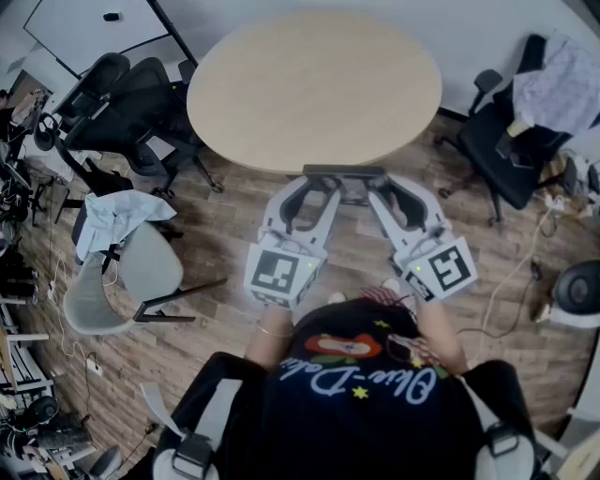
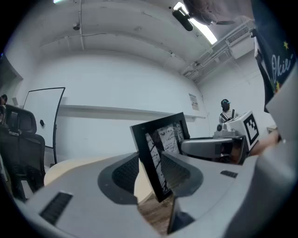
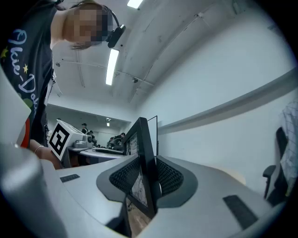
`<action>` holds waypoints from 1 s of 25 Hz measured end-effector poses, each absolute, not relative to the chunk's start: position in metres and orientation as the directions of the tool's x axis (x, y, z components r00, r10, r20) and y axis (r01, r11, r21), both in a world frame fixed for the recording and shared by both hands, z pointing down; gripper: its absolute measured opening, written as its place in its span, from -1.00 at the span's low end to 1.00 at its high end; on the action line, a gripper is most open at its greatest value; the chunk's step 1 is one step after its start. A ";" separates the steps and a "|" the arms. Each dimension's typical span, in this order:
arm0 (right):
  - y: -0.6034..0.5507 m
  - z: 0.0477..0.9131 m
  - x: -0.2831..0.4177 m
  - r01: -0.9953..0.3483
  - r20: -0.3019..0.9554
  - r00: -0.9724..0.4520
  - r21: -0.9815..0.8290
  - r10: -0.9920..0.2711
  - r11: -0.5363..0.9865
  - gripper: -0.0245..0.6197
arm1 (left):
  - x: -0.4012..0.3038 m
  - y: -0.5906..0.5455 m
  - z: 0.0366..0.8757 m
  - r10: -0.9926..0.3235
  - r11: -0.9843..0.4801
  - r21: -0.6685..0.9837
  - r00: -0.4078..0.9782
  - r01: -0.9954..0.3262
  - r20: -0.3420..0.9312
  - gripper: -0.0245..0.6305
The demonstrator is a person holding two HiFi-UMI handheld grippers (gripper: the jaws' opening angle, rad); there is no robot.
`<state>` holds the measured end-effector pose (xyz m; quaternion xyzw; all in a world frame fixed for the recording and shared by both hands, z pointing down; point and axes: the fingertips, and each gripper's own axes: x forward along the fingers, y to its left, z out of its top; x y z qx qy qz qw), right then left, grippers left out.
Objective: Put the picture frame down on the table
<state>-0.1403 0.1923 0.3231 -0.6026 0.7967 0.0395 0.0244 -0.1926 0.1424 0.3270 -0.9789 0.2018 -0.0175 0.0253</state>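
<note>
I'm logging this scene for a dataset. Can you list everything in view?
table: one, light wood, round, ahead of the person
picture frame: one, black, held at the table's near edge
black chairs: three, two left of the table, one right
grey chair: one, on the left
cloth: one, pale, on the grey chair
whiteboard: one, white, far left
left gripper: grey, shut on the frame
right gripper: grey, shut on the frame
</note>
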 end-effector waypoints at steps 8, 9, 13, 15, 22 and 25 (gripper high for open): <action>0.198 0.323 -0.137 -0.965 -0.097 -0.263 0.019 -0.960 0.262 -0.65 | -0.189 0.147 0.328 -0.388 -0.921 -0.056 0.921 -0.387 0.018 -0.50; 0.198 0.322 -0.137 -0.965 -0.099 -0.263 0.022 -0.960 0.262 -0.65 | -0.189 0.148 0.328 -0.388 -0.921 -0.054 0.922 -0.386 0.016 -0.50; 0.199 0.321 -0.136 -0.965 -0.104 -0.261 0.026 -0.960 0.260 -0.65 | -0.187 0.149 0.327 -0.386 -0.921 -0.054 0.922 -0.385 0.013 -0.50; 0.199 0.322 -0.135 -0.966 -0.097 -0.259 0.028 -0.961 0.258 -0.65 | -0.186 0.149 0.327 -0.385 -0.922 -0.055 0.923 -0.384 0.012 -0.50; 0.196 0.319 -0.135 -0.966 -0.099 -0.257 0.031 -0.961 0.255 -0.65 | -0.187 0.146 0.324 -0.387 -0.921 -0.058 0.922 -0.386 0.009 -0.50; 0.195 0.320 -0.137 -0.966 -0.098 -0.259 0.041 -0.961 0.256 -0.65 | -0.189 0.144 0.325 -0.387 -0.921 -0.061 0.922 -0.385 0.012 -0.50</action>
